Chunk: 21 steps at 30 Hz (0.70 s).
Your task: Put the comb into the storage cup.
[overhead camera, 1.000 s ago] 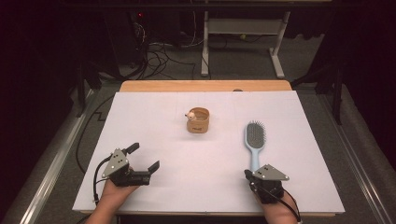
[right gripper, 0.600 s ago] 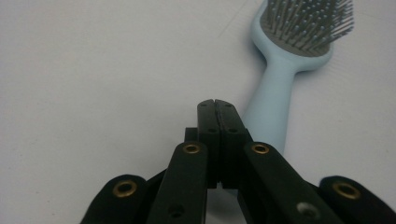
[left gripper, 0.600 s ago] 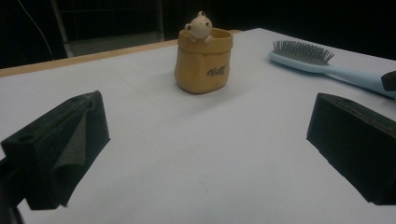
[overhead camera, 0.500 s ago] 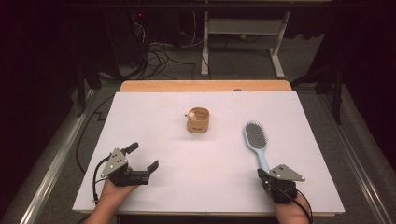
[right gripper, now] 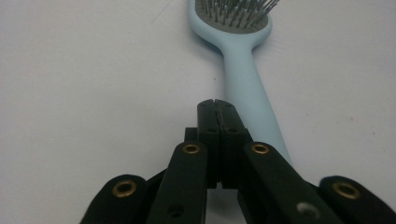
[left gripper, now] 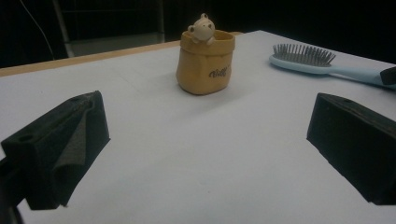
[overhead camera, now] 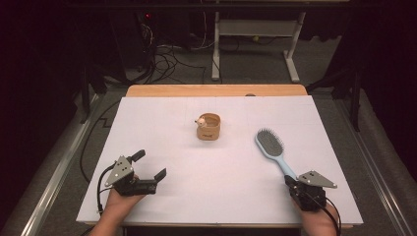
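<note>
Bristles (right gripper: 233,13) sharp beyond pressed-together right tongs (right gripper: 217,105)

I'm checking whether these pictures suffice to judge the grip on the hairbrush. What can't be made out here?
- Right gripper view: shut jaws cover the end of the hairbrush handle, so contact is unclear.
- Same view: the brush head is cut off by the top edge.
- High view: the pot's lettering is too small.
- Left gripper view: the brush handle's end is cut off at the right edge.

We've got a small tan sack-shaped pot (overhead camera: 208,129) with a little bear figure peeking over its rim, upright mid-table on the white sheet covering the wooden table (overhead camera: 211,90). Cables on the floor behind.
</note>
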Tool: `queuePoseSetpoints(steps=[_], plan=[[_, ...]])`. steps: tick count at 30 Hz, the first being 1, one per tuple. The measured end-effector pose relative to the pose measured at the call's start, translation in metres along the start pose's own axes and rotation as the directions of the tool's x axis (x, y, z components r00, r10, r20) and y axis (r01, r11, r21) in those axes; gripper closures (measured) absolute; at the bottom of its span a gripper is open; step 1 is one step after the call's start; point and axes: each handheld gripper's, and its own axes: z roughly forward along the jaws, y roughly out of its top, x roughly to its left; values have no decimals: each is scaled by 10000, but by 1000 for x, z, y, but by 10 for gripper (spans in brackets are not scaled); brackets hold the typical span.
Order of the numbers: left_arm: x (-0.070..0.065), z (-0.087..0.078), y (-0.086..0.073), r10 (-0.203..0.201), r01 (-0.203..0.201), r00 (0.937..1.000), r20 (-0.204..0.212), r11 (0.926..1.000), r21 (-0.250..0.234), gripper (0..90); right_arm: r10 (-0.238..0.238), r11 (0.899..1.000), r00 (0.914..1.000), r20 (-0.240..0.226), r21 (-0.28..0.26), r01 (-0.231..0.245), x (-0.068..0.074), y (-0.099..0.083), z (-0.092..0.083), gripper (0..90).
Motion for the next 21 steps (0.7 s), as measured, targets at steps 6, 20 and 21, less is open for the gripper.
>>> queuePoseSetpoints(steps=[6, 20, 21], plan=[[0, 0, 0, -14, 14, 10000, 4, 10000, 3, 1, 49, 9987, 9984, -566, -501, -77, 1, 1, -3, 900], [-1, 2, 0, -139, 137, 9998, 155, 9998, 146, 1, 490, 9876, 9946, -916, -1444, -619, -11, 3, -11, 851], [-1, 3, 0, -124, 121, 9998, 148, 9998, 169, 1, 534, 9879, 9944, -913, -1407, -660, -11, 3, -11, 833]])
